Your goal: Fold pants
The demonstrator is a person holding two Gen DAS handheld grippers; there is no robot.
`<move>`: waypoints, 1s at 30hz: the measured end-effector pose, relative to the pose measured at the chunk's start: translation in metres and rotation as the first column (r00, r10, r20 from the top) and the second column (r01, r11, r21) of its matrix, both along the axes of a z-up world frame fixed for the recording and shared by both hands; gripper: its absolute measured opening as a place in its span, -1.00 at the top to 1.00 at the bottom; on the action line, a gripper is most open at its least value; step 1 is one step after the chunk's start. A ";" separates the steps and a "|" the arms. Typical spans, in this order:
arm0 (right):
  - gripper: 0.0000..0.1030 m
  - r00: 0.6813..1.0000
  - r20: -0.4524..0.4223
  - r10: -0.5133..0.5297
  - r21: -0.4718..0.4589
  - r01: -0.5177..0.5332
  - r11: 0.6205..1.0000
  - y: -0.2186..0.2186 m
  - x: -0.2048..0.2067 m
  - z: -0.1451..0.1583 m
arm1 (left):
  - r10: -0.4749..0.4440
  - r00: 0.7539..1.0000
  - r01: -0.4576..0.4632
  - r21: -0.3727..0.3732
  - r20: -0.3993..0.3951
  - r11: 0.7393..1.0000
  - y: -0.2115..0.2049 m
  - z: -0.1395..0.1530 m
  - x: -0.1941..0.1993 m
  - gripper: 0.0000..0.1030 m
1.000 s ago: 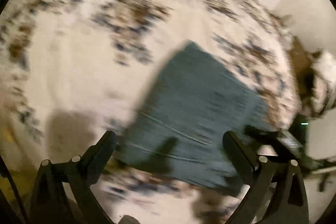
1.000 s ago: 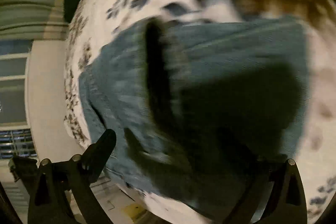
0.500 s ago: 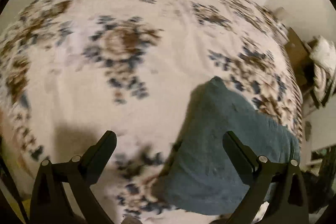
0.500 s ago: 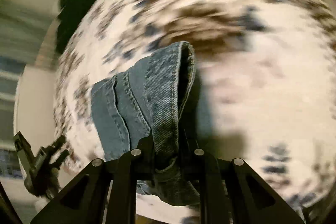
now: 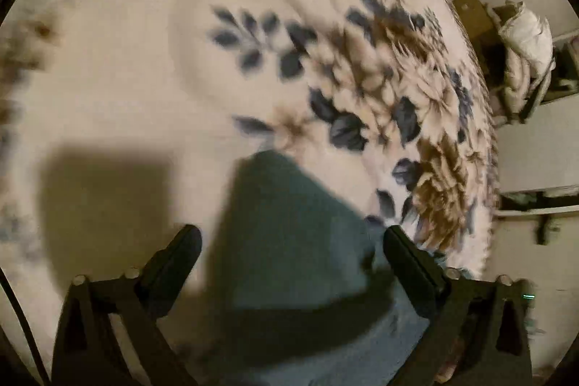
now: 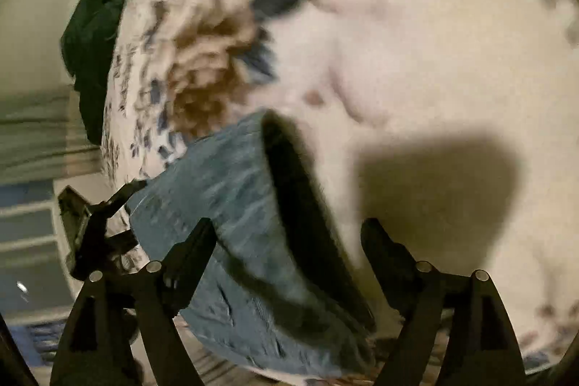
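The folded blue denim pants (image 5: 289,241) lie on the floral bedspread (image 5: 144,60) near its edge. In the left wrist view my left gripper (image 5: 291,246) is open, its fingers spread on either side of the fold's near corner, just above the cloth. In the right wrist view the pants (image 6: 231,205) show a raised folded edge with a dark gap under it. My right gripper (image 6: 287,237) is open and straddles that edge. The left gripper (image 6: 97,223) shows at the pants' far left edge.
A dark green garment (image 6: 94,53) lies at the far edge of the bed. Shelves and a white bundle (image 5: 524,38) stand beyond the bed's right side. The bed edge (image 5: 485,205) runs close to the pants.
My right gripper was shut on the folded denim edge half a second ago and has opened, letting it go. My left gripper has come closer over the pants' corner.
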State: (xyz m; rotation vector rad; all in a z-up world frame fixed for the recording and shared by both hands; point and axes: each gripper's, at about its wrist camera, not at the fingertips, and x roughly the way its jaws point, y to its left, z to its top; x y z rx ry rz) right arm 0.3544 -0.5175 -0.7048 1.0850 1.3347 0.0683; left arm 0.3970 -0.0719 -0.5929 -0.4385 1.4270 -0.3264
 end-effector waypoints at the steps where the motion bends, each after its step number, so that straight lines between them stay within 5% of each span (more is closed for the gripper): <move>1: -0.64 1.000 0.005 -0.010 0.033 0.009 0.999 -0.001 0.002 -0.005 | -0.001 1.000 0.002 0.006 -0.008 1.000 -0.001 -0.006 0.005 0.08; 3: -0.21 0.999 0.046 -0.020 0.021 0.019 1.000 -0.002 0.003 -0.005 | 0.004 1.000 -0.004 -0.016 0.004 1.000 0.004 -0.009 0.007 0.35; 4: 0.67 0.996 0.091 -0.004 -0.015 0.005 1.000 -0.001 0.005 0.006 | 0.028 1.000 -0.028 -0.033 0.005 0.999 0.011 -0.009 0.005 0.43; 7: 0.70 0.989 0.140 0.050 -0.163 -0.027 0.986 0.009 0.007 0.031 | 0.142 0.989 -0.145 -0.125 -0.033 0.981 0.032 -0.019 0.001 0.48; 9: 0.67 0.989 0.099 0.113 -0.241 -0.086 0.967 0.013 0.008 0.023 | 0.254 0.960 -0.274 -0.222 -0.115 0.936 0.048 -0.037 0.000 0.50; 10: 0.59 0.991 0.075 0.111 -0.189 -0.095 0.977 0.009 0.009 0.013 | 0.304 0.939 -0.337 -0.257 -0.160 0.906 0.054 -0.045 0.000 0.50; 12: 0.46 0.994 0.073 0.079 -0.096 -0.071 0.993 -0.005 0.011 0.010 | 0.286 0.945 -0.318 -0.249 -0.159 0.915 0.052 -0.040 0.002 0.48; 13: 0.16 0.995 0.070 0.069 -0.056 -0.065 0.996 -0.011 0.011 0.011 | 0.237 0.963 -0.262 -0.226 -0.131 0.938 0.047 -0.029 0.003 0.44; 14: -0.42 0.996 0.053 0.067 -0.039 -0.065 0.997 -0.016 0.009 0.014 | 0.191 0.977 -0.208 -0.215 -0.097 0.954 0.043 -0.017 0.002 0.35; 16: -0.69 0.995 0.081 0.054 -0.043 -0.050 0.998 -0.022 -0.001 0.023 | 0.135 0.989 -0.143 -0.174 -0.056 0.974 0.040 0.003 -0.006 -0.70; 18: -0.70 0.992 0.100 0.075 -0.057 -0.070 0.996 -0.024 -0.015 0.027 | 0.107 0.994 -0.106 -0.169 -0.002 0.980 0.040 0.022 -0.022 -1.00; 22: -0.70 0.994 0.009 0.108 0.054 -0.109 0.993 -0.003 -0.034 -0.004 | 0.026 0.998 -0.019 -0.115 0.058 0.993 0.031 0.036 -0.057 -1.00; 25: -0.70 0.991 -0.023 0.132 0.138 -0.128 0.982 0.028 -0.037 -0.030 | -0.032 0.999 0.032 -0.055 0.005 0.998 0.021 0.015 -0.073 -1.00; 30: -0.73 0.988 0.044 0.150 0.084 -0.154 0.985 0.050 -0.017 -0.028 | -0.037 0.998 0.034 -0.067 -0.046 0.997 0.018 -0.017 -0.080 -1.00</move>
